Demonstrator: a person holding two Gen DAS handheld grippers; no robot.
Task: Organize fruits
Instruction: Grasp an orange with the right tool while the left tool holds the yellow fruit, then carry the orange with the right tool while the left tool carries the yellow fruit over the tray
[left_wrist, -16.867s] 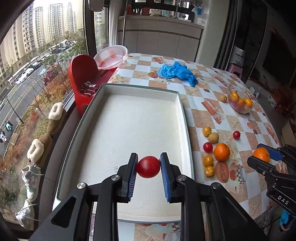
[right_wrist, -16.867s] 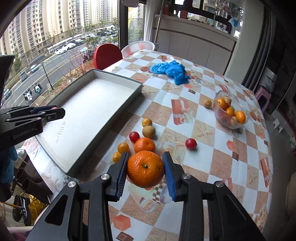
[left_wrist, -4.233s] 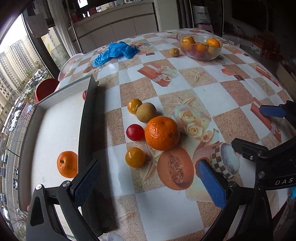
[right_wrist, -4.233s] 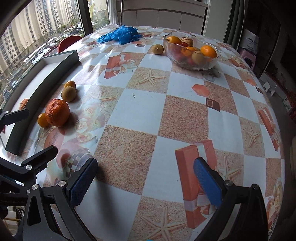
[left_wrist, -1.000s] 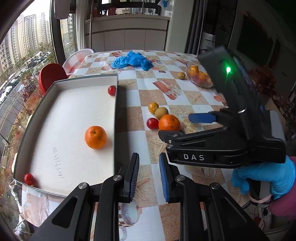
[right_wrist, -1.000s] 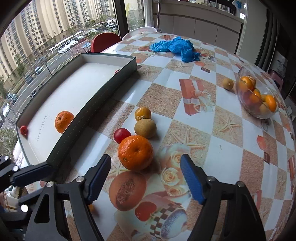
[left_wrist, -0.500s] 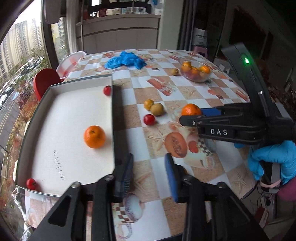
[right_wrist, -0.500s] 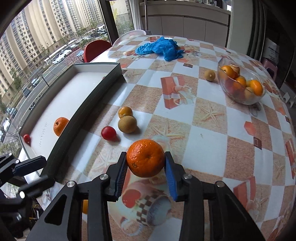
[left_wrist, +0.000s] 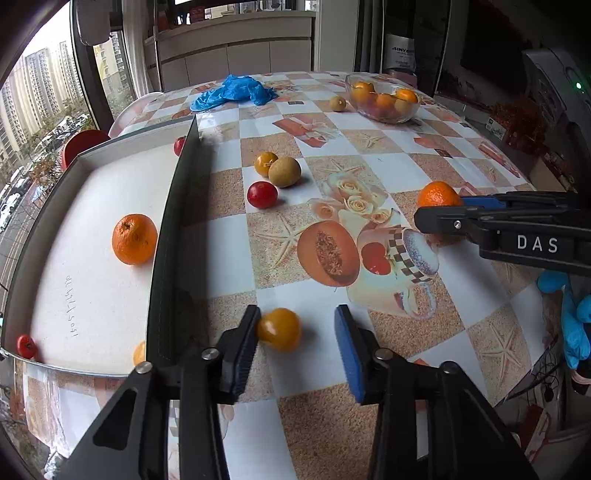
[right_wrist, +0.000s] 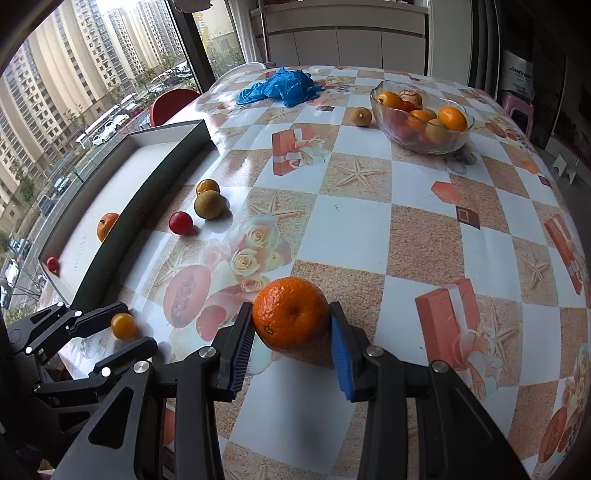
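Left hand-held gripper (left_wrist: 295, 332) now spread around small yellow fruit (left_wrist: 279, 328).

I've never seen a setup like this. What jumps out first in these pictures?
A big orange clamped between the right gripper over the patterned table. The left gripper stands open around a small yellow fruit, beside the white tray that holds another orange.

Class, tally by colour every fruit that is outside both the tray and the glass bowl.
Red fruit: 1
Brown fruit: 2
Small yellow-orange fruit: 2
Large orange: 1
Total: 6
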